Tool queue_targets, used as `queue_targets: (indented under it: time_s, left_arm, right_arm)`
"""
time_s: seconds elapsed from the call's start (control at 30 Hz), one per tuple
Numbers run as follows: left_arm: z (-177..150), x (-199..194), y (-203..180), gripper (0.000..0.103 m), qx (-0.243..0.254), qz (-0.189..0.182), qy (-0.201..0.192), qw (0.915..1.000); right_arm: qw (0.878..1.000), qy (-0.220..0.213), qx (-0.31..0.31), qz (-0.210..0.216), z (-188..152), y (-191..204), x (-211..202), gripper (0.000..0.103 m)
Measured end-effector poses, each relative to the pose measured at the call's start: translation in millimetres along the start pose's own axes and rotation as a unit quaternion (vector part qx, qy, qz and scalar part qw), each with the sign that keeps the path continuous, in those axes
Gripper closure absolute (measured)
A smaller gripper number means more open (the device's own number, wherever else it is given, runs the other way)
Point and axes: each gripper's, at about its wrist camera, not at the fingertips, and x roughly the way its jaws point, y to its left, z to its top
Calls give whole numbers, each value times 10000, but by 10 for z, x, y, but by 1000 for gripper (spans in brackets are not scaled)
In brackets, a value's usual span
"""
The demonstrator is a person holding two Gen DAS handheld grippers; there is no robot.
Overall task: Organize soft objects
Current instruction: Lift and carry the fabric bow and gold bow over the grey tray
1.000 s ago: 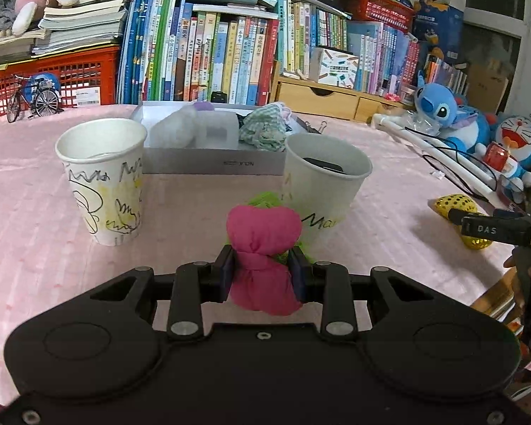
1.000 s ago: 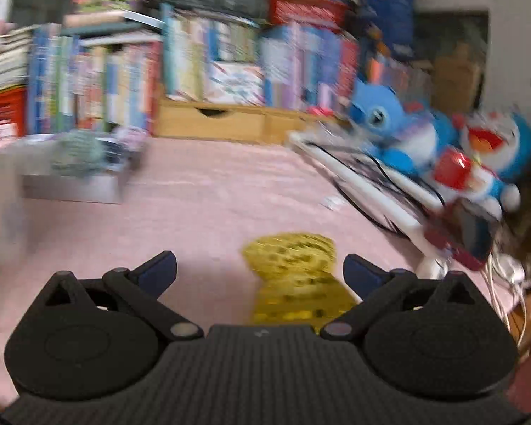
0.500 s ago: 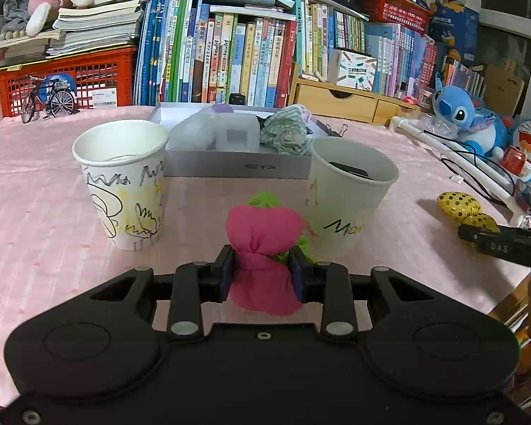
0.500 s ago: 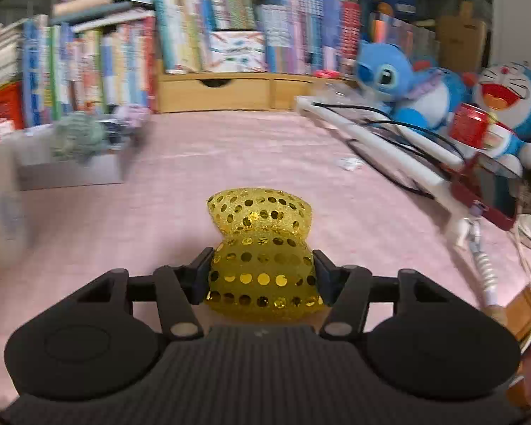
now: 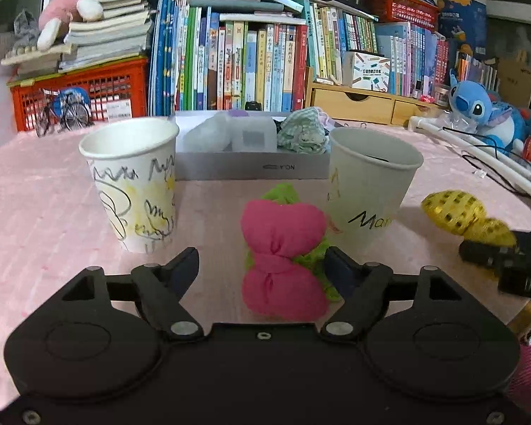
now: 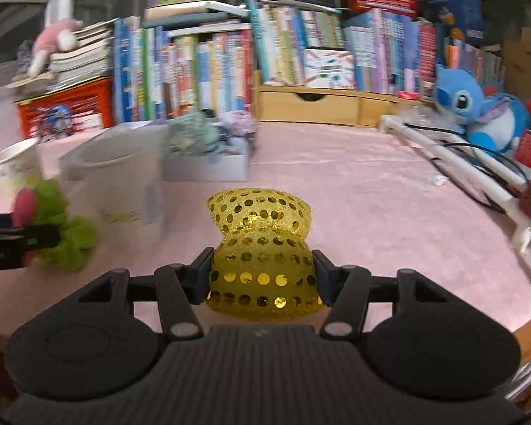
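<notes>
Left gripper (image 5: 261, 265) has just been opening, jaws wide, pink bow (image 5: 283, 262) loose between them, long axis pointing away. Right gripper (image 6: 261, 276) clamps the gold sequin bow (image 6: 261, 251); nearest cup (image 6: 123, 187) sits ahead-left.

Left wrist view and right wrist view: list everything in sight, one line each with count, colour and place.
Bow: one, pink, on table between the open left tongs.
Bow: one, green, under and behind the pink one.
Sequin bow: one, gold, gripped by the right tongs.
Paper cups: two, white; scribbled one left, lettered one right.
Box: one, grey, behind the cups, holding checked cloth.
Tablecloth: one, pink.
Books: many, mixed colours, back row.
Crate: one, red, back left.
Plush toy: one, blue, back right.
Left tongs: black, jaws just opened.
Right tongs: black, shut.
</notes>
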Motion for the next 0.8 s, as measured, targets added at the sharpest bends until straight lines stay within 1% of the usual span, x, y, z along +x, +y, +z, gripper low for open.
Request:
queue_targets:
  time_s: [0.17,0.3,0.4,0.5,0.6,0.63,0.67,0.8]
  left_arm:
    - [-22,76,26,20,-150,-74,91,9998]
    - [-30,133,18,20,-243,-149,199,9994]
    - [-30,156,24,23,-326,-239,199,9990]
    - [-27,176,23,28,-412,-329,204,9984]
    - [-21,189,0,45,-389,-362,186,9984]
    - [-20,188,-12,56,-373,-374,184,9984]
    - [-15,183,-27,59,-359,-360,186,9985]
    - [13,119,-72,62,-206,-306,177,9992]
  right_arm:
    - [9994,76,-174,303,-57,198,-28,42]
    - [9982,161,-298,486,-112,319,5,42]
    - [9980,145,-394,475,-106,363,37,42]
    - [9978,169,-387,501,-100,374,54,42]
    - [9977,168,-411,504,-107,375,49,42]
    - [9977,167,-412,504,-110,376,45,42]
    - [9978,164,-413,502,-111,377,42,42]
    - [9980,122,-390,488,-100,361,14,42]
